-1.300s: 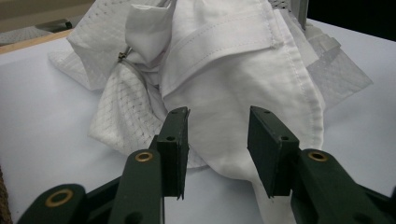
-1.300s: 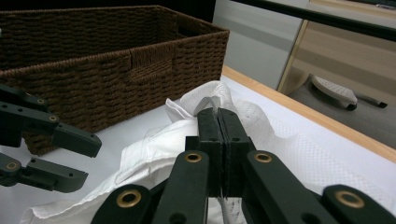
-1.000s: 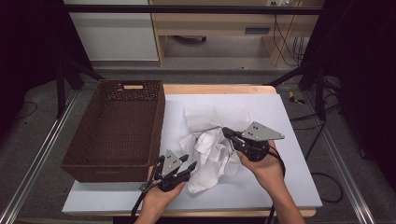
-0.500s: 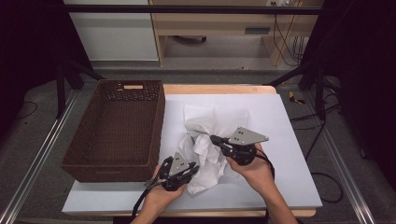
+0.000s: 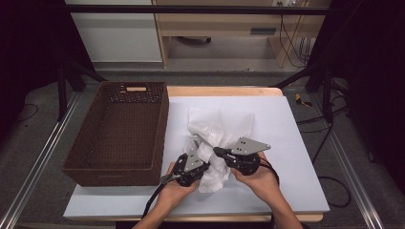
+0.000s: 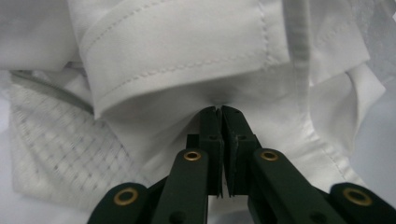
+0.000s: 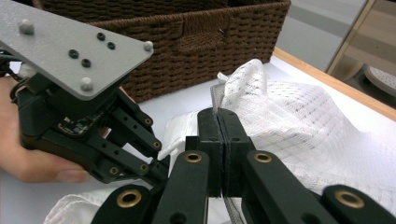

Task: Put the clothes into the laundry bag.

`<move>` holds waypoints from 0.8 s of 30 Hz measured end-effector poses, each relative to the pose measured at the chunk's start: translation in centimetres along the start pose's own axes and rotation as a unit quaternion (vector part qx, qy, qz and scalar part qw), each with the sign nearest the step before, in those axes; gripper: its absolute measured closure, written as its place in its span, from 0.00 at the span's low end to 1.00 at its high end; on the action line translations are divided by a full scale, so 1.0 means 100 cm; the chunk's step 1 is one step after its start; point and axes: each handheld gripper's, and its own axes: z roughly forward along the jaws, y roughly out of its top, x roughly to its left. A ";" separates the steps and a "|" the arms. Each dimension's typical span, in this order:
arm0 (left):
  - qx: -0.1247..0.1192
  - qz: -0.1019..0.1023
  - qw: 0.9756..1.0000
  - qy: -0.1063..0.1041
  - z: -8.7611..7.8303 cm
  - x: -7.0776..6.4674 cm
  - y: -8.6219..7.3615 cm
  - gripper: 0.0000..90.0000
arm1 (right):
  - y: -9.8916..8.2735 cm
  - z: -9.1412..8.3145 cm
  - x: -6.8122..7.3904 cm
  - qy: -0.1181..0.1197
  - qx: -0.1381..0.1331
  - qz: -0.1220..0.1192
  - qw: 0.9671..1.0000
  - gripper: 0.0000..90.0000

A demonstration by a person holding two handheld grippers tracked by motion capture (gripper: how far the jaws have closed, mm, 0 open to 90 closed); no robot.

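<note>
White cotton, a crumpled shirt (image 5: 217, 143), lay on the table (image 5: 291, 143) between my two claws. The left claw (image 6: 220, 111) had just been closing and was clenched on a fold below the stitched cuff (image 6: 177, 51); the right claw (image 7: 219, 116) was clamped on a mesh edge. I judged it best to lift both evenly (no tugging apart) towards the wicker basket (image 5: 119, 129) beyond the left claw.
</note>
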 end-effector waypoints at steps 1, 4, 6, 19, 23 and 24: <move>0.000 0.004 1.000 0.000 0.002 0.000 0.001 0.98 | -0.001 0.000 -0.001 -0.001 0.000 0.002 1.000 1.00; 0.000 0.010 1.000 0.002 0.008 -0.001 0.004 1.00 | -0.003 0.000 -0.002 -0.001 0.002 0.003 1.000 1.00; -0.002 0.009 1.000 0.000 0.010 -0.001 0.005 1.00 | -0.004 0.000 -0.001 -0.001 0.004 0.002 1.000 1.00; -0.035 -0.035 0.999 -0.013 0.021 0.008 0.011 1.00 | -0.019 0.002 -0.001 0.002 0.032 -0.003 0.999 1.00; -0.046 -0.039 0.998 -0.014 0.023 0.008 0.016 1.00 | -0.022 0.001 -0.001 0.004 0.038 -0.004 0.999 1.00; -0.050 -0.040 0.998 -0.014 0.024 0.008 0.017 1.00 | -0.022 0.001 -0.002 0.005 0.038 -0.004 0.999 1.00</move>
